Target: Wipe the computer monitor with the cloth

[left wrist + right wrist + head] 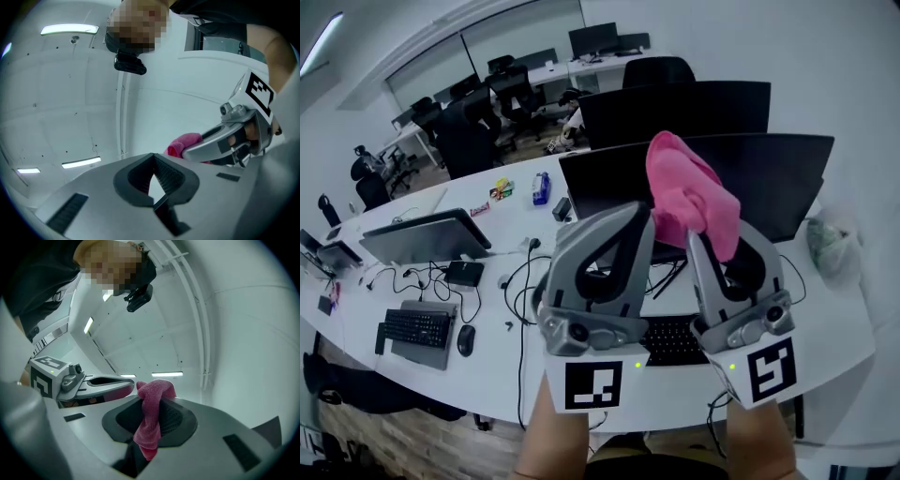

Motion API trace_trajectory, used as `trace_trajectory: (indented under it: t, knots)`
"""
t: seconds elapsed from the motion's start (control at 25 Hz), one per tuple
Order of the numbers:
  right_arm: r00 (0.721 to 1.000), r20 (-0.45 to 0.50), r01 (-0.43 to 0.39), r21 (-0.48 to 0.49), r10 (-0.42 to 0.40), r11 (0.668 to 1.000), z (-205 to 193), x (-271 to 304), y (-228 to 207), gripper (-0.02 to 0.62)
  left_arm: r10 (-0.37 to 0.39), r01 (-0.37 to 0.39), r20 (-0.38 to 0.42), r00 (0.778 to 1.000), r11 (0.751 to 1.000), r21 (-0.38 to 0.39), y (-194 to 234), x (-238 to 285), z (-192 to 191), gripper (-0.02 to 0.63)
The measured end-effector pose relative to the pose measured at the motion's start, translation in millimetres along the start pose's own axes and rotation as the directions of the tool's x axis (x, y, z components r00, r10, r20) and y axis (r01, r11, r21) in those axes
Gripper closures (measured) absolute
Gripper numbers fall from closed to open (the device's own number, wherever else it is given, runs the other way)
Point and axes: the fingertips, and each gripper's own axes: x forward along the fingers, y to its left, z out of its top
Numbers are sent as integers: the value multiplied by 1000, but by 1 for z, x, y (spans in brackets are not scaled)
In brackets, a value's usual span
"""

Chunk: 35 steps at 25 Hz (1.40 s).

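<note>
The two marker cubes (593, 384) sit lowest in the head view, one on each gripper, with the person's forearms under them. Both grippers are raised side by side over the white desk (506, 281), above a black keyboard (675, 339).

The left gripper (639, 214) is clenched on nothing; its own view shows the ribbed pads meeting at the tips with only ceiling behind. The right gripper (157, 401) is clamped on the pink cloth (689, 192), which bunches above the jaws and hangs down between them.

The dark monitor (778, 178) stands straight ahead of the grippers. Its wide screen runs left to right, so I judge that wiping strokes should follow that axis. From the head, the cloth overlaps the upper middle of the screen. The right gripper holds the cloth, so it is the one placed to do the wiping, and the left has no part yet.

I cannot tell whether the cloth touches the glass or hangs short of it. Both gripper views look up at the ceiling and the person's head, and the monitor is in neither. The cloth and grippers cover the screen's centre and its stand. A second monitor (675, 112) behind it shows only its upper part
</note>
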Motion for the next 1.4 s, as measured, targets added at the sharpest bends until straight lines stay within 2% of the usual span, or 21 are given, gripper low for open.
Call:
trace_trajectory:
  t: [0.24, 0.52, 0.84, 1.2, 1.32, 1.4]
  knots:
    - [999, -29, 23, 59, -21, 998, -43, 44, -12, 531, 3, -3, -41, 999, 1000, -11, 18, 16, -61, 600]
    - [999, -46, -6, 110, 11, 994, -89, 94, -10, 531, 12, -13, -78, 997, 1000, -4, 43, 27, -118, 601]
    - [995, -68, -56, 169, 68, 984, -127, 144, 15, 531, 29, -30, -137, 990, 1000, -8, 72, 22, -173, 600]
    - [992, -75, -91, 168, 104, 982, -134, 165, 30, 531, 51, -53, -176, 983, 998, -12, 84, 19, -208, 600]
    - [995, -41, -77, 173, 86, 982, -120, 165, 25, 531, 65, -68, -188, 980, 998, -13, 85, 16, -209, 600]
    - [996, -50, -59, 195, 70, 979, -123, 168, 23, 531, 70, -73, -192, 979, 997, -8, 84, 14, -208, 600]
